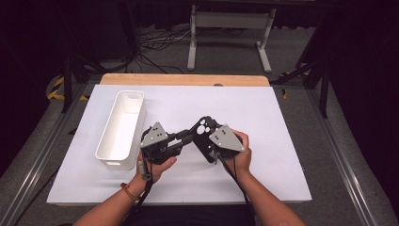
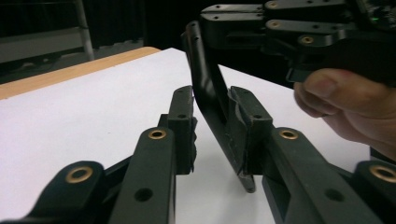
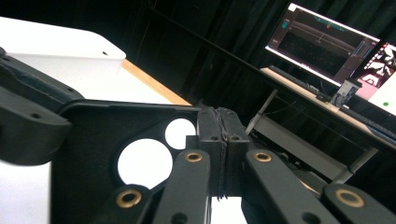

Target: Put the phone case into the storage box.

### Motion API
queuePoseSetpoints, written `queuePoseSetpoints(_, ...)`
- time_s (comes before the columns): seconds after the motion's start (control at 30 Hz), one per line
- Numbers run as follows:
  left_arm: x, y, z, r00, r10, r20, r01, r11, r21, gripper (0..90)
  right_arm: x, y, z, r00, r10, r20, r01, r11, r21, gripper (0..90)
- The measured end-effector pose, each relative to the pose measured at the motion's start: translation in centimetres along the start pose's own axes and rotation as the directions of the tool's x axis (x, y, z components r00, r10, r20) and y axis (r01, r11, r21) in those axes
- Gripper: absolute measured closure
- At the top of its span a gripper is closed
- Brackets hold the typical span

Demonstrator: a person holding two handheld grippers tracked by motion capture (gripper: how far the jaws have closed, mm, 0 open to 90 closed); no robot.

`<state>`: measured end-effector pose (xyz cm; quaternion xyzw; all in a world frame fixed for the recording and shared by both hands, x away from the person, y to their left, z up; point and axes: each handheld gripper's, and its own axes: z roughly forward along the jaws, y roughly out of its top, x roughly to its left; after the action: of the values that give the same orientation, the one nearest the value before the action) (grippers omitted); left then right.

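1. The right tongs (image 1: 203,133) are clamped on a thin black phone case (image 1: 203,136). In the right gripper view the two jaws stand pressed together at the centre of the frame with the edge of the case (image 3: 93,140) between them; its round camera holes show left of the jaws.
2. The left tongs (image 1: 188,136) are narrow around the same case. In the left gripper view the case (image 2: 210,107) stands upright between the jaws, touching the right-hand jaw, while a small gap stays at the left-hand jaw.
3. In the high view the case is at the centre of the frame, held above the white surface (image 1: 263,122) between the two hands.
4. The left hand (image 1: 157,165) and the right hand (image 1: 242,155) are in the lower middle of the frame.
5. A long white plastic bin (image 1: 121,129) stands on the surface, left of the left tongs.
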<state>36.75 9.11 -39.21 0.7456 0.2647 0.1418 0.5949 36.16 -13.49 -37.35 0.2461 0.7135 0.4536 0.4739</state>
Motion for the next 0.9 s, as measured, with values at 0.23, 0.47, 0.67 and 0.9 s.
queuePoseSetpoints(0.23, 0.4, 0.1, -0.4, 0.999, -0.028, -0.034, 0.027, 0.9993, -0.025, 79.0, 0.4, 0.3, -0.9, 1.0, -0.01, 0.0, 0.01, 0.999, -0.033, 89.9)
queuePoseSetpoints(0.47, 0.4, 0.4, -0.9, 0.9973, 0.012, -0.073, -0.015, 0.9993, -0.035, 80.1, 0.7, 0.6, -1.8, 0.9999, -0.015, -0.007, 0.015, 0.998, -0.06, 89.2)
queuePoseSetpoints(0.67, 0.3, 0.7, -1.3, 0.9943, 0.049, -0.094, -0.052, 0.9983, -0.028, 80.3, 0.8, 0.8, -2.4, 0.9995, 0.0, -0.033, -0.002, 0.997, -0.074, 88.4)
queuePoseSetpoints(0.9, 0.6, 1.2, -2.2, 0.9881, 0.085, -0.128, -0.088, 0.9959, -0.022, 80.9, 0.9, 0.8, -2.5, 0.9936, 0.037, -0.106, -0.047, 0.995, -0.089, 85.7)
